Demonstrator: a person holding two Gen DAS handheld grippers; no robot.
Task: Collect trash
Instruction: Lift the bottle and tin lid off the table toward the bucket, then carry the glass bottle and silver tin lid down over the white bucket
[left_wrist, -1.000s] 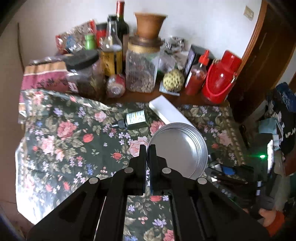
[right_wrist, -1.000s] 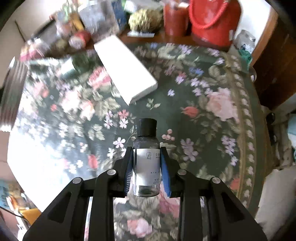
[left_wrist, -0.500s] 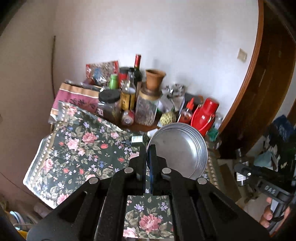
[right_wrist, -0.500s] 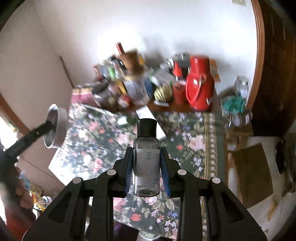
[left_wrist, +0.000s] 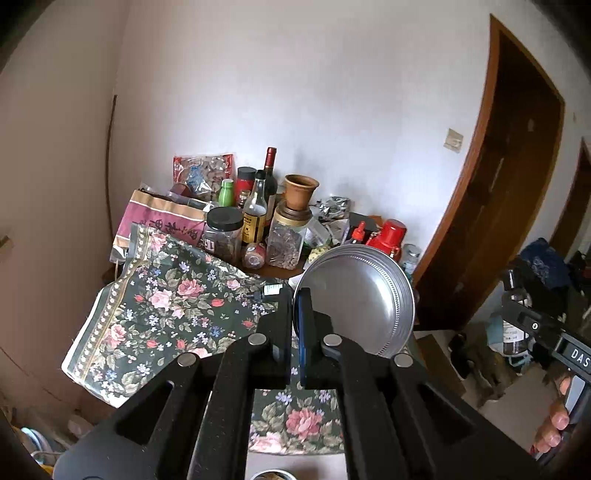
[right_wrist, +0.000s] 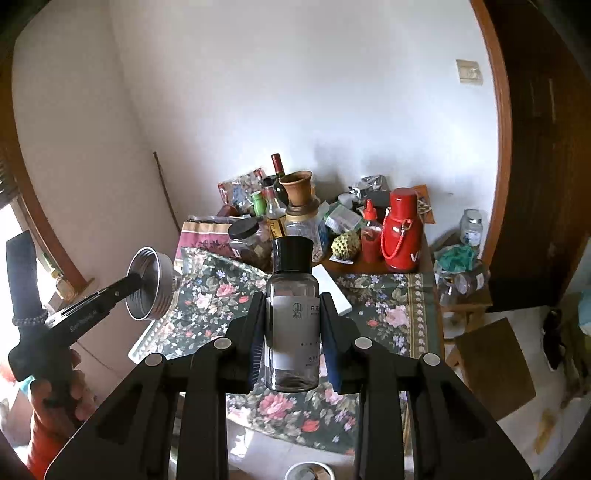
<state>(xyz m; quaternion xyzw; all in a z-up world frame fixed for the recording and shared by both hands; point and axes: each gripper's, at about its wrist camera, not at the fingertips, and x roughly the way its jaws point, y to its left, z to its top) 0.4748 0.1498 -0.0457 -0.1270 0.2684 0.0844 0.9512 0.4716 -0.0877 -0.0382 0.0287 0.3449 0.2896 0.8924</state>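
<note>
With both hands raised above the worktop (right_wrist: 399, 291), the carry step of the clean-up was under way. The right gripper (right_wrist: 293, 334) had its fingers (right_wrist: 256, 343) clamped on a small clear bottle (right_wrist: 292, 325) with a black cap, held upright and looking empty. The left gripper (left_wrist: 295, 332) had its fingers (left_wrist: 282, 325) pinched tight on the rim of a round metal lid (left_wrist: 360, 299), which stood on edge. In the right wrist view that lid (right_wrist: 151, 284) hung out at nine o'clock, clear of the floral cloth (right_wrist: 210, 299).

Two pieces of trash were in hand, then, and neither had been dropped anywhere yet. At six o'clock, low in the right wrist view, a round white rim (right_wrist: 310, 470) peeked in, perhaps a bin or cup, though too little of it showed to say. My read was that the next move called for bringing both loads down over whatever container waited there, and then releasing one at a time so the lid did not knock the bottle.

More remained on the cloth: a white box (right_wrist: 332, 291) behind the bottle at twelve o'clock, and in the left wrist view a small dark dropper bottle (left_wrist: 267, 291) lying on its side just left of the lid. The jars and bottles (left_wrist: 255, 221) at the back wall looked like keepers, not trash.
</note>
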